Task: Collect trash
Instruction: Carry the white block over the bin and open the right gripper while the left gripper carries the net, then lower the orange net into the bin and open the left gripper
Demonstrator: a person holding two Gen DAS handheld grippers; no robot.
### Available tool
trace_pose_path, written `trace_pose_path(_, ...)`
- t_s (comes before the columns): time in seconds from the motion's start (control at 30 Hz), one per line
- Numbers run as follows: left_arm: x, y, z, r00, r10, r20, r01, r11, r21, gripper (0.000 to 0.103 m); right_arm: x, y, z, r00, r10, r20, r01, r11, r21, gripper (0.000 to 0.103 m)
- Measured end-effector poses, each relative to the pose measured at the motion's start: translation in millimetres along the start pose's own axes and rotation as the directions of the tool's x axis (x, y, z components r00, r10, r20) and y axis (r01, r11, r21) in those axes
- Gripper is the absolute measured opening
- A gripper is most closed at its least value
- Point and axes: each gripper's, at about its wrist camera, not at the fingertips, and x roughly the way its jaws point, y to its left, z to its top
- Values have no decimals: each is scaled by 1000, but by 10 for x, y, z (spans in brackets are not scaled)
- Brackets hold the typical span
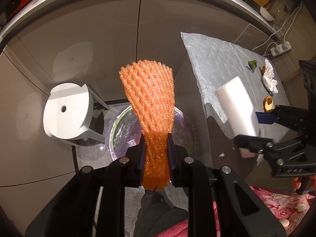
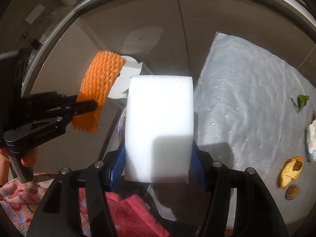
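Foam fruit netting (image 1: 148, 102), orange and stretchy, is hanging pinched at its lower end in the left gripper (image 1: 156, 158), whose jaws are clamping it directly above the lined trash bin (image 1: 118, 126) on the floor. Beside it, the white foam block (image 2: 160, 126) is sitting between the blue pads (image 2: 118, 164) of the right gripper (image 2: 158, 165), with those jaws pressing on both its sides; it is hovering over the near edge of the desk (image 1: 217, 59), not yet over the bin.

Judging by this, the drop-off step is under way: the netting is ready for release, while the block is needing a short carry toward the bin mouth first.

Around the bin, room is looking tight. A white stool (image 1: 67, 110) is standing just beside it on one side, the desk edge is closing in on the other, and cabinet doors are rising behind. On the desk's silver covering, a crumpled tissue (image 1: 269, 77), a green leaf (image 1: 252, 63) and a fruit peel (image 2: 290, 169) are waiting, well apart from the bin.
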Motion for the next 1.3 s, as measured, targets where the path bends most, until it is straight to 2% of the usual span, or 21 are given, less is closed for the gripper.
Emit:
trace_pose_path(0.17,-40,194,-132,1000,17,-7,-17,1000,3,19,486,253,38,997,10,-76,-12,1000,-25,60)
trace_pose_path(0.4,-26,359,-245,999,34,-24,-34,999,5,19,1002,463,101,992,-18,-126,7,996,-91,61)
trace_pose_path(0.6,34,407,-252,999,32,-42,-31,999,19,19,1185,488,115,987,-40,-157,25,995,-97,70)
trace_pose_path(0.77,139,387,-223,998,10,-58,-9,1000,29,19,844,326,92,995,-31,-94,27,999,-39,73)
trace_pose_path(0.9,279,303,-214,997,-4,-82,10,997,70,19,358,182,22,997,-74,-15,74,997,5,78)
trace_pose_path(1.1,609,123,-203,991,-22,-131,41,988,151,19,-364,-105,-177,986,-141,91,129,984,122,81)
trace_pose_path(1.2,832,64,-229,986,-32,-166,62,982,179,20,-607,-237,-277,977,-180,111,159,971,178,81)
trace_pose_path(1.3,1079,39,-255,976,-43,-215,82,981,174,26,-741,-387,-349,968,-219,120,188,956,224,83)
